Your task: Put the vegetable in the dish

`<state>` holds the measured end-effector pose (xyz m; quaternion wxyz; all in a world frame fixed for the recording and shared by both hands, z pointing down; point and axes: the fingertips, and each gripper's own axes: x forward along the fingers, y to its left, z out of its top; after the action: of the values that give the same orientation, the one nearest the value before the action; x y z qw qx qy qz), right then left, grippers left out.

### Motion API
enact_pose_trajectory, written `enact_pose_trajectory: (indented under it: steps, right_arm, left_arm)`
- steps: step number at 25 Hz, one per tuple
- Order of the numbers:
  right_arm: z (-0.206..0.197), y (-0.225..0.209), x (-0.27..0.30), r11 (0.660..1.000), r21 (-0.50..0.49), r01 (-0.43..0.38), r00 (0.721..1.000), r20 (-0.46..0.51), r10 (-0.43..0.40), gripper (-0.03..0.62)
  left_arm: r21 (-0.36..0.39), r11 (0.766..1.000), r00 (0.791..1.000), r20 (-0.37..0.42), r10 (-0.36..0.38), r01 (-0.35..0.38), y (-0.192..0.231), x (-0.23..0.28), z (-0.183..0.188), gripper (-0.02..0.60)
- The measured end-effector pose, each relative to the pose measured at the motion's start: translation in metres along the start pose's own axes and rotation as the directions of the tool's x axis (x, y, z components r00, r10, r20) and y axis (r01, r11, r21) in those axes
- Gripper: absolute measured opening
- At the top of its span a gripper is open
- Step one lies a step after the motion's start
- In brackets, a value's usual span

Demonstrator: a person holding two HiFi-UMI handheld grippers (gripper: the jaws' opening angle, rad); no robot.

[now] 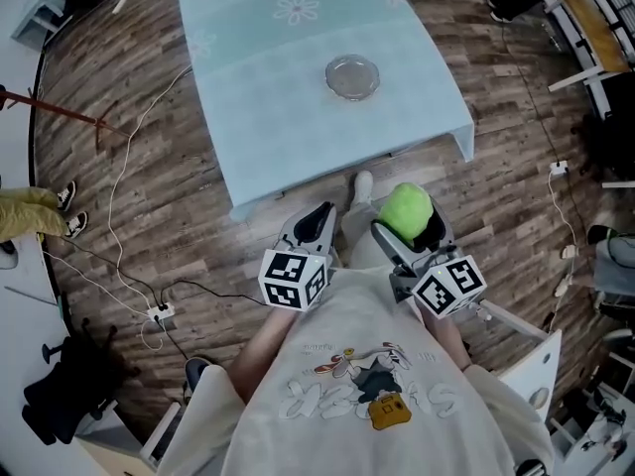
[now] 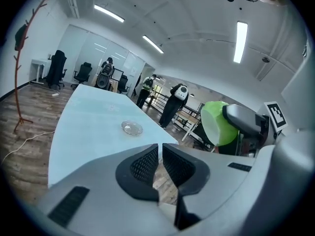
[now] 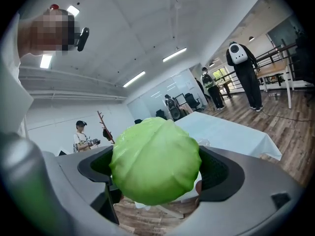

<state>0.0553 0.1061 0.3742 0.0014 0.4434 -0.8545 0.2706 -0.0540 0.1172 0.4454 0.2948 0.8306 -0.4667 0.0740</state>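
Observation:
A round green cabbage point(image 1: 407, 211) sits clamped between the jaws of my right gripper point(image 1: 410, 218), held in front of the person's chest, short of the table. In the right gripper view the cabbage point(image 3: 155, 160) fills the middle and hides the fingertips. The left gripper view shows the cabbage point(image 2: 217, 123) off to the right. My left gripper point(image 1: 319, 218) is shut with nothing in it, its black pads point(image 2: 147, 163) nearly touching. A small clear glass dish point(image 1: 352, 76) lies on the pale blue table point(image 1: 288, 97), far ahead of both grippers; it is the dish point(image 2: 132, 128) in the left gripper view.
The table's near edge point(image 1: 327, 181) stands just ahead of the grippers over a wooden floor. Cables and a power strip point(image 1: 161, 313) lie on the floor to the left. A thin red coat stand point(image 2: 22, 77) is at the left. Several people stand behind the table point(image 2: 174, 104).

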Motion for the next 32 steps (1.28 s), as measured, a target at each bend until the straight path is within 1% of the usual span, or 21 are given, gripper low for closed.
enact_pose_trajectory:
  steps: [8,11,14,17,20,24,27,29,32]
  right_arm:
    - [0.021,-0.037,0.051,0.999,-0.040,-0.027,0.999,-0.020,0.027,0.512]
    - [0.033,-0.055,0.068,0.998,-0.049,-0.045,0.999,-0.026,0.044,0.512]
    - [0.042,-0.076,0.090,0.997,-0.046,-0.063,0.997,-0.046,0.060,0.512]
    - [0.053,-0.094,0.112,0.994,-0.068,-0.090,0.994,-0.074,0.085,0.512]
    - [0.062,-0.116,0.131,0.990,-0.081,-0.119,0.989,-0.103,0.110,0.512]
    - [0.066,-0.143,0.159,0.983,-0.060,-0.171,0.975,-0.153,0.160,0.512]
    - [0.062,-0.156,0.180,0.976,-0.059,-0.211,0.961,-0.193,0.196,0.512]
    - [0.059,-0.164,0.194,0.967,-0.076,-0.241,0.950,-0.221,0.220,0.512]
    - [0.053,-0.180,0.210,0.957,-0.084,-0.278,0.933,-0.259,0.248,0.512]
  left_arm:
    - [0.004,1.000,1.000,0.008,0.029,-0.029,0.020,0.037,0.030,0.032]
    - [0.021,0.999,0.999,0.010,0.048,-0.048,0.027,0.058,0.045,0.032]
    - [0.033,0.997,0.997,0.011,0.076,-0.076,0.039,0.080,0.066,0.032]
    - [0.051,0.993,0.994,0.004,0.107,-0.107,0.046,0.100,0.083,0.032]
    - [0.041,0.991,0.992,0.006,0.126,-0.126,0.045,0.121,0.094,0.032]
    - [0.031,0.984,0.984,0.013,0.176,-0.176,0.050,0.143,0.108,0.032]
    - [0.040,0.981,0.981,-0.004,0.192,-0.191,0.055,0.160,0.111,0.032]
    - [0.052,0.981,0.982,-0.016,0.190,-0.189,0.059,0.170,0.112,0.032]
    - [0.091,0.973,0.975,-0.049,0.217,-0.212,0.065,0.186,0.112,0.032]
